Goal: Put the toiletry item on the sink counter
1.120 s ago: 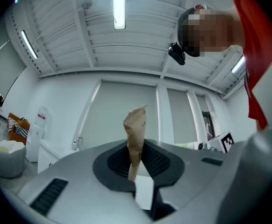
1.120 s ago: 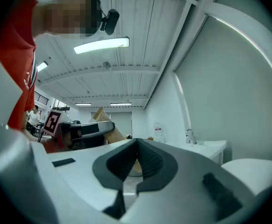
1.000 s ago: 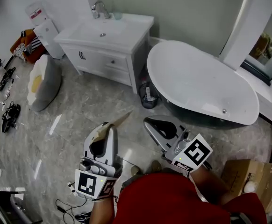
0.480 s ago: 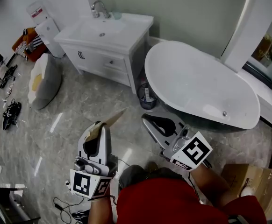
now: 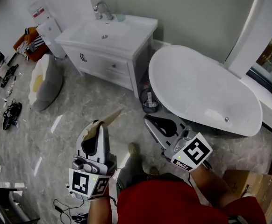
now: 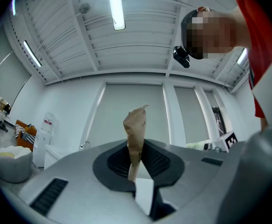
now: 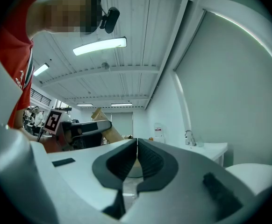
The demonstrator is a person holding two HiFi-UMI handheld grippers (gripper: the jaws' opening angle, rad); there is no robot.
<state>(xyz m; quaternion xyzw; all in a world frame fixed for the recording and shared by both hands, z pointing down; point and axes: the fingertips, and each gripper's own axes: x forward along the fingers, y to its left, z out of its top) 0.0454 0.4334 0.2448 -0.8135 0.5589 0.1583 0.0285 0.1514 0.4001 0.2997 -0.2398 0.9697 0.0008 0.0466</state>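
- Tan, paper-like toiletry item (image 5: 109,118) is pinched between the fingers of the left gripper (image 5: 97,128). The left gripper view shows it standing up out of the dark pads, its crumpled tip well clear of them.
- Left fingers are closed on the item's lower part with only a narrow gap between them. This hold looks the same as a second ago.
- Right gripper (image 5: 153,123) carries nothing. Its own view shows the fingers pressed together with no object between them.
- Change noted: a shoe (image 5: 133,148) now shows on the floor (image 5: 75,101) between the two grippers, where none showed a second ago. The bathtub (image 5: 201,87) and sink cabinet have also shifted slightly in the head view. Judgement: the person is walking toward the sink with both grippers held out ahead.
- Sink tabletop (image 5: 138,28) is white and mostly bare, with a faucet (image 5: 101,8) at its back edge. It is well apart from the item, with open floor between.
- Status: carry stage, placement not yet begun. The approach must close before the left fingers can release.
- Risk: the item appears light and crushable, and the grip is low on it, so it could tilt when set down.
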